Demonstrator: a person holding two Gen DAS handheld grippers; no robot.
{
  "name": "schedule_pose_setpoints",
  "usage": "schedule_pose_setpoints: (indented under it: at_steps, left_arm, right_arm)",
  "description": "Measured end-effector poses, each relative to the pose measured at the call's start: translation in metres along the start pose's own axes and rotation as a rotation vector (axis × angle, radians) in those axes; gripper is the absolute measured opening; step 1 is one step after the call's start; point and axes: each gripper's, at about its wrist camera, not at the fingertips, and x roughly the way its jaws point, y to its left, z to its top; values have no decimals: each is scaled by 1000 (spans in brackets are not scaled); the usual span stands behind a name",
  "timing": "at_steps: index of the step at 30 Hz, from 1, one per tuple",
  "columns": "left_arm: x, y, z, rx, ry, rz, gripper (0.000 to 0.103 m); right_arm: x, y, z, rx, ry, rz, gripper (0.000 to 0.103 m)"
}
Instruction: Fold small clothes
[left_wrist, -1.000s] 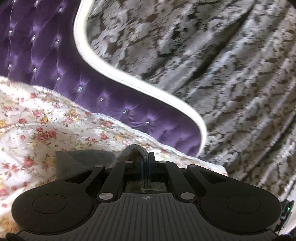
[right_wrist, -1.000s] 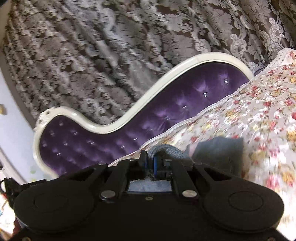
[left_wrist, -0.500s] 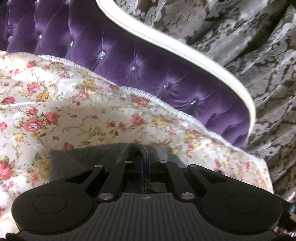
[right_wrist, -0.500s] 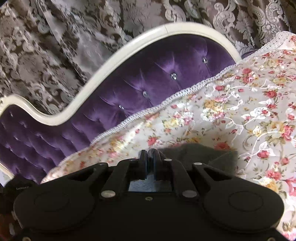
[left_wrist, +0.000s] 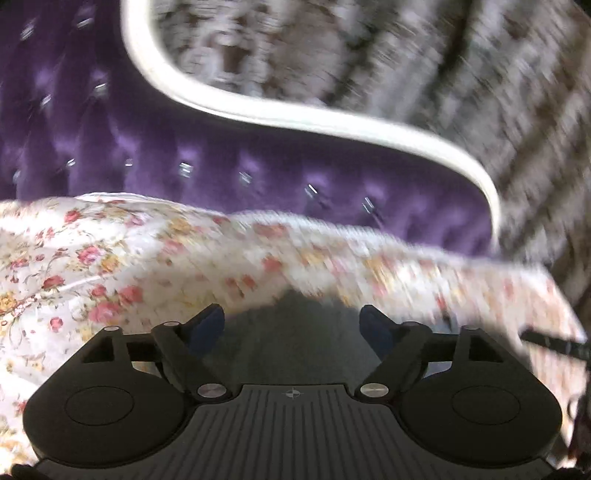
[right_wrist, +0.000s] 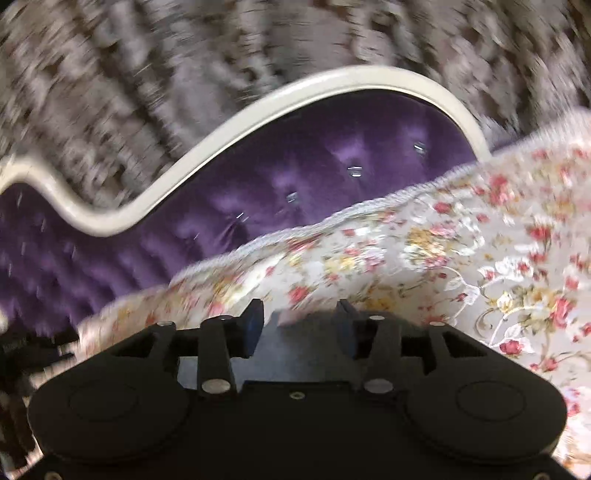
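Both just opened: left gripper (left_wrist: 291, 321) wide, right gripper (right_wrist: 301, 317) narrower; grey cloth (left_wrist: 295, 339) released.

Cloth (left_wrist: 295, 332) on bedspread (left_wrist: 110, 258), headboard (left_wrist: 258, 147) behind

One grey garment (left_wrist: 295, 332) (two grippers (left_wrist: 291, 321))

left gripper (left_wrist: 291, 321) just opened, right gripper (right_wrist: 301, 319) too, grey cloth (left_wrist: 295, 332) released
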Motion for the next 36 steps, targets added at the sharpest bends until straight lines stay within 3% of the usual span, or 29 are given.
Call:
schedule_pose_setpoints:
  at_steps: [6, 10, 12, 15, 18, 24, 27, 30, 36]
  left_arm:
    - [3, -44, -35, 186, 74, 0, 81]
    - [16, -50, -48, 258, 117, 63, 81]
    - [22, -47, -55, 293, 143, 114, 84]
    - [23, -34, -57, 270, 141, 108, 93]
    - [25, -35, -58, 265, 151, 117, 97]
    - [29, -39, -57, 258, 179, 134, 102]
    - [32, -37, -56, 253, 192, 126, 103]
    - [34, -36, -55, 248, 199, 122, 103]
    - [35, -36, -55, 242, 201, 127, 103]
  right_arm:
    - [-11, 58, -36, -291, 85, -6, 57]
    - [-3, 77, -54, -365, 138, 9, 58]
    - [1, 79, -62, -419, 152, -35, 59]
    - [8, 66, -70, -458, 166, -117, 61]
    - [3, 43, -66, -410, 145, -162, 64]
    - [-5, 33, -64, -369, 129, -157, 64]
    - [-26, 25, -61, -265, 89, -84, 70]
    - [-54, 10, -60, -141, 46, -43, 85]
    - [-79, -30, -70, 55, 69, -41, 92]
